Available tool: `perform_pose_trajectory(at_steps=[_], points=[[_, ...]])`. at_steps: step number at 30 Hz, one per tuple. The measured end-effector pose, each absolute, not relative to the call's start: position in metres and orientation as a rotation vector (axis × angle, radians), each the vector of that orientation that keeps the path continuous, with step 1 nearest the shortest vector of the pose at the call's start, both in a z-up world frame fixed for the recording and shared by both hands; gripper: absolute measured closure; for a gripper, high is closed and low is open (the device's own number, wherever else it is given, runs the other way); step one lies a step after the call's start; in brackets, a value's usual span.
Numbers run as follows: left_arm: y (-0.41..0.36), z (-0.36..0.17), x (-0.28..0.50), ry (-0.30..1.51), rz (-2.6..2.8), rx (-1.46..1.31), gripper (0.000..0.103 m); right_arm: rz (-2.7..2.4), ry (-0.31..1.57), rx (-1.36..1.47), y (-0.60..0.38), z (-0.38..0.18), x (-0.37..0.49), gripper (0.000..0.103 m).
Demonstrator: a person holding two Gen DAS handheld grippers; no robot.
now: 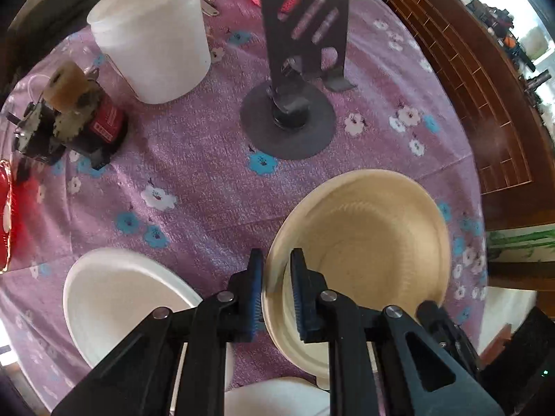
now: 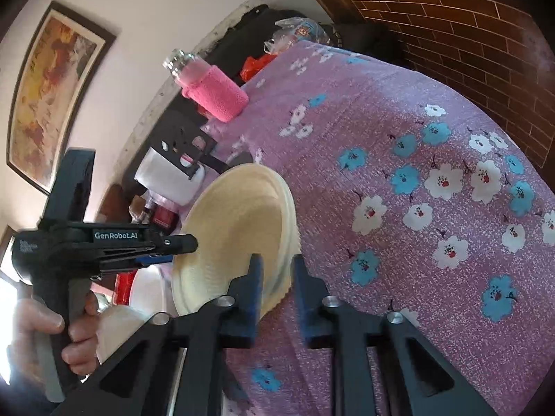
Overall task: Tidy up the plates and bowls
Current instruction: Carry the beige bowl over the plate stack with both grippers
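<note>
A stack of cream paper plates [image 1: 360, 235] is held tilted above the purple flowered tablecloth [image 1: 194, 180]. My left gripper [image 1: 275, 277] is shut on its near rim. In the right wrist view the same cream stack [image 2: 236, 228] stands on edge, with my right gripper [image 2: 277, 284] closed around its lower rim and the left gripper [image 2: 187, 242] clamping its opposite edge. A white plate [image 1: 118, 294] lies on the cloth at the lower left, and another white plate [image 1: 277, 398] shows at the bottom edge.
A white tub [image 1: 152, 34], a black phone stand [image 1: 301, 52] on a round base, a pink-sleeved bottle [image 2: 211, 90], a red item with gear-like parts [image 1: 69, 118] and a red dish [image 1: 5, 215] stand on the table. A brick-patterned floor [image 1: 468, 79] lies beyond its right edge.
</note>
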State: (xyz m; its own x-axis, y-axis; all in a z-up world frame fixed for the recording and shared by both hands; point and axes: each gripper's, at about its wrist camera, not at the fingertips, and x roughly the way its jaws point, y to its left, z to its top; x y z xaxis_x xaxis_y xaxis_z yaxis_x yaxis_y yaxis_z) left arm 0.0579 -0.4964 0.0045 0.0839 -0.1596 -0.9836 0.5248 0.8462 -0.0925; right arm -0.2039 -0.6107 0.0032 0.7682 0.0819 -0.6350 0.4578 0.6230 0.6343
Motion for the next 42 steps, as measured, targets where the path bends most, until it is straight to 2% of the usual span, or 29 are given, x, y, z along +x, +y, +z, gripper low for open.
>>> perform_pose_trajectory(at_steps=[5, 19, 25, 27, 30, 42], points=[[-0.502, 0.021, 0.042, 1.336, -0.556, 0.301, 0.088, -0.258, 0.634, 0.882, -0.616, 0.016, -0.217, 0.089], [-0.485, 0.129, -0.028, 1.060, -0.662, 0.253, 0.087, -0.260, 0.363, 0.774, -0.607, 0.087, -0.270, 0.089], [-0.411, 0.151, -0.056, 1.033, -0.644, 0.192, 0.087, -0.122, 0.358, 0.769, -0.570, 0.106, -0.274, 0.089], [-0.383, 0.154, -0.064, 1.033, -0.631, 0.166, 0.081, -0.073, 0.363, 0.740, -0.544, 0.116, -0.276, 0.089], [-0.337, 0.156, -0.079, 1.019, -0.608, 0.122, 0.078, -0.013, 0.383, 0.695, -0.504, 0.124, -0.280, 0.089], [-0.164, 0.119, -0.145, 0.993, -0.521, -0.035, 0.078, 0.187, 0.494, 0.570, -0.368, 0.111, -0.298, 0.089]])
